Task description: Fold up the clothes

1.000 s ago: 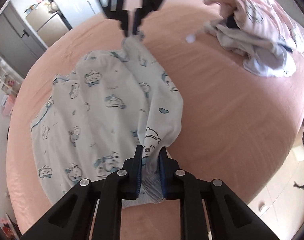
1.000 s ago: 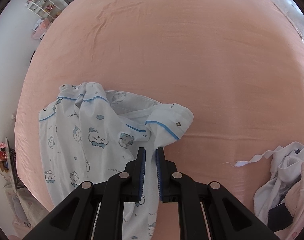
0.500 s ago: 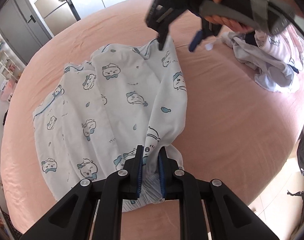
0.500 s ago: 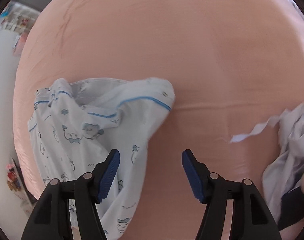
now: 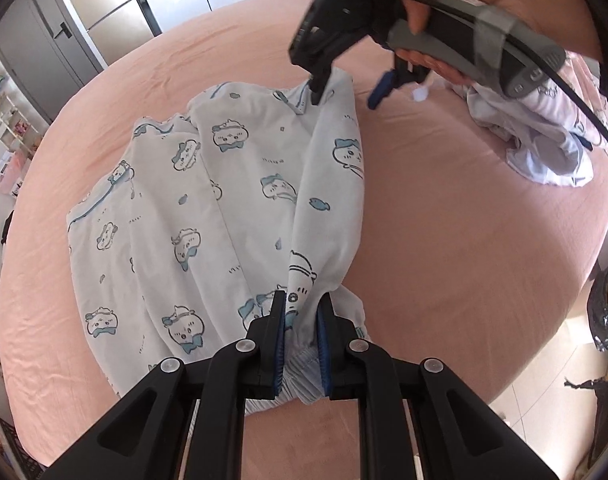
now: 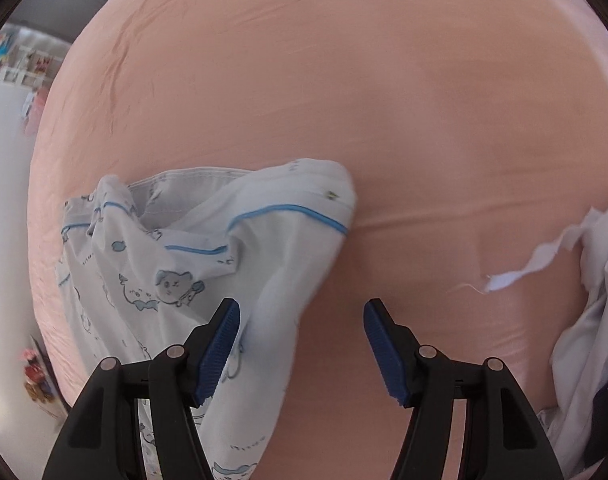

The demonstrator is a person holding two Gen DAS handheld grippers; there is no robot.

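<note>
Pyjama trousers [image 5: 224, 200] lie lengthwise between the grippers — left gripper [image 5: 300, 320] pinching the waistband, right gripper [image 6: 302, 344] spread just above the released far hem, fabric loose between its jaws.

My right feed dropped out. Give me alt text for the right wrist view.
The right gripper hangs open over a pink bedsheet, with the edge of the white cartoon-print pyjama piece lying loose between its jaws. A heap of other clothes sits at right.
</note>
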